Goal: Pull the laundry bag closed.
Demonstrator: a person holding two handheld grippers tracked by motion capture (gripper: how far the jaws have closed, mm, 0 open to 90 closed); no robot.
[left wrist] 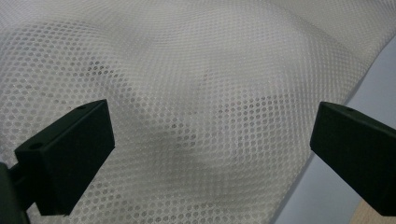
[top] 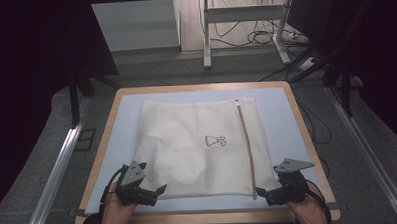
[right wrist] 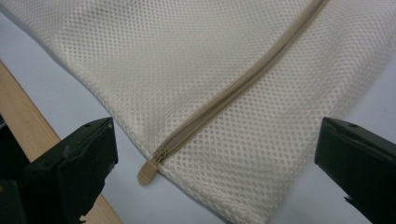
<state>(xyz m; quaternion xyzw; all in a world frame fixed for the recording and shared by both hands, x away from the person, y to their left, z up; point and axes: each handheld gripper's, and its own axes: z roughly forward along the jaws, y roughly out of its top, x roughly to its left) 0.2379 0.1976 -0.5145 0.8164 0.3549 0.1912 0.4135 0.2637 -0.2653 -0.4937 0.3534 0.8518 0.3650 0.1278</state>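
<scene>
We see a cream-white square mesh laundry bag (top: 197, 147) lying flat on the pale blue mat of the wood-edged table (top: 112, 140), roughly centred, its near edge close to the table's near side. A beige zipper (top: 246, 145) runs near-to-far along the bag's right side; a small black printed figure (top: 215, 140) sits mid-bag. Something pale shows through the mesh at the near left.

Left gripper (top: 150, 192) sits at the bag's near-left corner, jaws spread wide — in the left gripper view (left wrist: 212, 140) they stand over the mesh with nothing between them, the bag's edge and the mat off to one side.

Right gripper (top: 267, 193) sits at the near-right corner, jaws also wide. In the right gripper view (right wrist: 215, 154) the beige zipper pull tab (right wrist: 148, 172) lies just off the bag's near edge on the mat, between the jaws, untouched.
</scene>
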